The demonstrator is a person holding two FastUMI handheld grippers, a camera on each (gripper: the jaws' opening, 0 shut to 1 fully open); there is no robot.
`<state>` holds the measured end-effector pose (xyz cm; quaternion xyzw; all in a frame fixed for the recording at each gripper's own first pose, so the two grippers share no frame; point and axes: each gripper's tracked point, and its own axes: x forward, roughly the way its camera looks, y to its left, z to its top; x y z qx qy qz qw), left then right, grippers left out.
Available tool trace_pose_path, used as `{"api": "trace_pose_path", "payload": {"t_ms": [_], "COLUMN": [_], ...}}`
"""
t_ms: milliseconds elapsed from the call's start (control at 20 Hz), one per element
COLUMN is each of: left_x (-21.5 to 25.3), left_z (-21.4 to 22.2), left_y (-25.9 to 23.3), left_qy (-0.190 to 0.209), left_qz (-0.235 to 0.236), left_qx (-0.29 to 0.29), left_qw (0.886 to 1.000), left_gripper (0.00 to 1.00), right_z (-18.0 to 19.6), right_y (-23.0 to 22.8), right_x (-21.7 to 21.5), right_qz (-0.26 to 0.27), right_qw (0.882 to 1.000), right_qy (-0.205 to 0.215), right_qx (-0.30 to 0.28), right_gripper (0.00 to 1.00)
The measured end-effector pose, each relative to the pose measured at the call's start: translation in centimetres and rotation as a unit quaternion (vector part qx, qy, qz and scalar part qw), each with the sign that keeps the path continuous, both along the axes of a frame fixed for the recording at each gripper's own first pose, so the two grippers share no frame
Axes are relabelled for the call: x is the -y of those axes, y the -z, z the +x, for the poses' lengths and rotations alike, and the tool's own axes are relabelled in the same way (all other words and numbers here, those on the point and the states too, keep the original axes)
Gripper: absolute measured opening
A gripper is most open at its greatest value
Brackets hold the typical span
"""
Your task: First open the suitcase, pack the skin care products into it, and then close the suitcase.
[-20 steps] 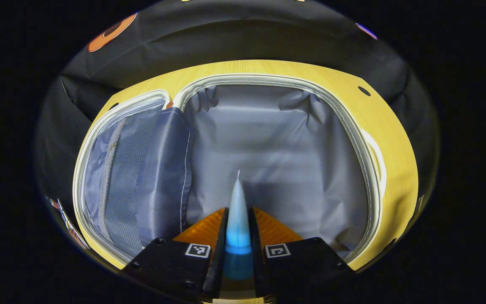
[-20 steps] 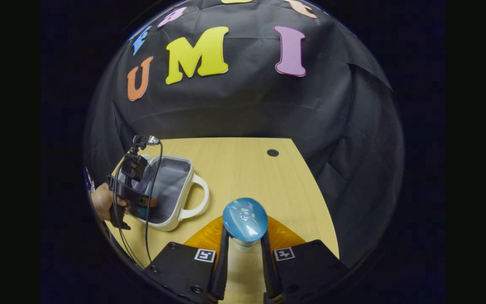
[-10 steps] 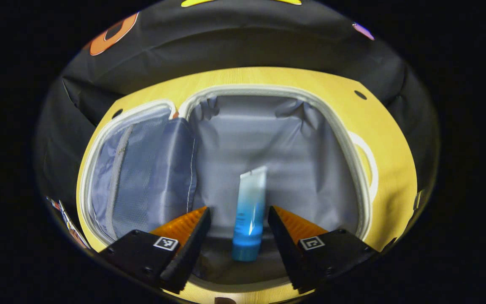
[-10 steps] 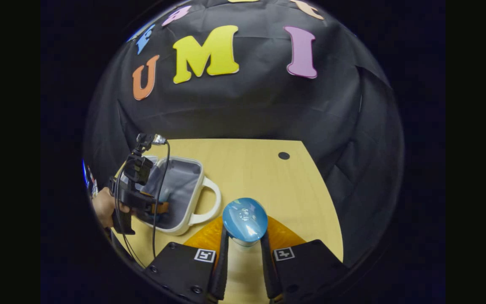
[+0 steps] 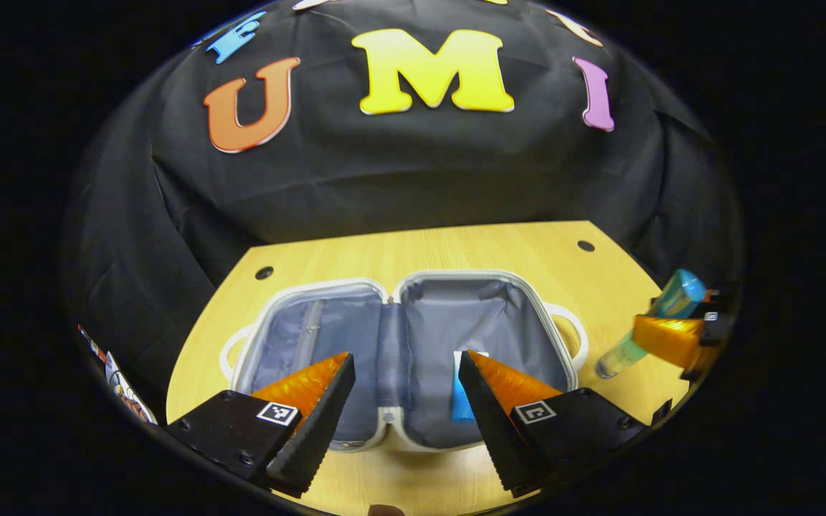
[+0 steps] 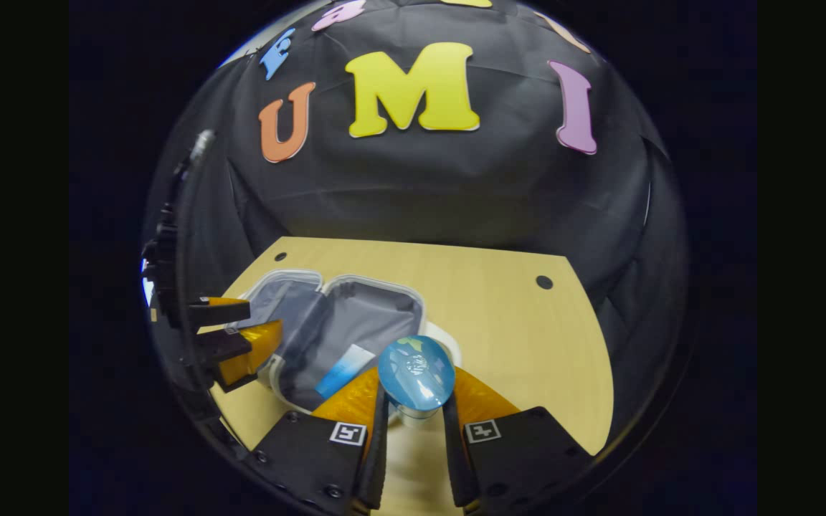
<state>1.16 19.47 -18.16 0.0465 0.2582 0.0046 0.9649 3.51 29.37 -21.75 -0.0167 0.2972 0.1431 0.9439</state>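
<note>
The white suitcase lies open on the table, its grey lining showing. A blue-and-white tube lies in its right half, partly behind one of my fingers. My left gripper hangs open above the near edge of the case with nothing between its fingers. My right gripper is shut on a bottle with a blue cap, held just right of the suitcase. In the left gripper view that bottle is at the far right, tilted, in the right gripper. The tube and left gripper also show in the right gripper view.
The wooden table has small round holes near its back corners. A white handle sticks out of the suitcase's right side, towards the bottle. Bare tabletop stretches to the right of the case.
My left gripper opened and let the tube drop into the suitcase, then drew back and up. My right gripper carried the bottle leftward, close to the case.
</note>
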Motion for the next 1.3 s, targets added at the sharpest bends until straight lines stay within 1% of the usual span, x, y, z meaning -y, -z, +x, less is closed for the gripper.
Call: {"api": "trace_pose_path", "payload": {"t_ms": [100, 150, 250, 350, 400, 450, 500, 550, 650, 700, 750, 800, 850, 900, 1050, 1100, 1300], "left_x": [-1.7, -2.5, -4.1, -5.4, -6.4, -6.9, -7.2, -7.4, -7.9, -8.2, -8.5, -8.6, -8.9, -9.1, -9.8, -10.5, -12.6], "left_z": [-1.3, -1.8, -2.7, -3.6, -3.9, -4.2, -4.5, -4.9, -5.3, -5.4, -5.5, -5.5, -5.6, -5.4, -5.2, -5.2, -5.5], "left_y": [-2.0, -3.3, -5.6, -6.4, -6.9, -7.4, -8.2, -9.2, -11.0, -11.7, -12.4, -13.4, -14.2, -14.7, -15.3, -15.3, -14.7], "left_qy": [0.000, 0.000, 0.006, 0.015, 0.011, 0.014, 0.015, 0.018, 0.028, 0.030, 0.032, 0.034, 0.035, 0.036, 0.034, 0.029, 0.017], "left_qz": [-0.001, -0.002, -0.007, -0.011, -0.006, -0.005, -0.004, -0.005, 0.001, 0.008, 0.015, 0.018, 0.019, 0.018, 0.013, 0.014, 0.009], "left_qx": [0.037, 0.058, 0.097, 0.110, 0.115, 0.122, 0.132, 0.145, 0.169, 0.177, 0.185, 0.195, 0.202, 0.207, 0.212, 0.210, 0.205], "left_qw": [0.999, 0.998, 0.995, 0.994, 0.993, 0.992, 0.991, 0.989, 0.985, 0.984, 0.982, 0.980, 0.979, 0.978, 0.977, 0.977, 0.979], "left_gripper": [0.95, 0.95, 0.95, 0.96, 0.96, 0.96, 0.97, 0.96, 0.96, 0.96, 0.96, 0.96, 0.96, 0.96, 0.96, 0.96, 0.97], "right_z": [0.5, 0.7, 1.2, 1.5, 1.6, 1.5, 1.3, 1.1, 0.9, 1.5, 1.8, 2.2, 2.8, 3.6, 5.9, 6.5, 8.3], "right_y": [1.2, 2.0, 3.7, 5.7, 6.8, 7.7, 8.6, 9.3, 10.3, 10.5, 10.5, 10.3, 10.2, 10.3, 10.9, 11.2, 12.4], "right_x": [-2.2, -3.0, -4.8, -6.4, -6.8, -7.2, -7.5, -7.7, -8.0, -7.9, -7.9, -8.0, -8.1, -8.2, -8.4, -8.3, -8.5], "right_qz": [0.000, -0.001, -0.001, -0.015, -0.031, -0.042, -0.048, -0.050, -0.053, -0.059, -0.062, -0.060, -0.060, -0.058, -0.051, -0.048, -0.044], "right_qw": [1.000, 1.000, 0.999, 0.999, 0.998, 0.997, 0.996, 0.995, 0.992, 0.992, 0.992, 0.991, 0.991, 0.990, 0.988, 0.987, 0.986], "right_qy": [0.002, 0.009, 0.021, 0.021, 0.022, 0.023, 0.025, 0.028, 0.037, 0.044, 0.050, 0.059, 0.065, 0.071, 0.097, 0.106, 0.118], "right_qx": [-0.009, -0.017, -0.034, -0.048, -0.054, -0.062, -0.072, -0.085, -0.105, -0.101, -0.100, -0.101, -0.102, -0.104, -0.109, -0.109, -0.112], "right_gripper": [0.33, 0.31, 0.33, 0.33, 0.33, 0.30, 0.30, 0.34, 0.33, 0.33, 0.30, 0.34, 0.33, 0.31, 0.30, 0.33, 0.33]}}
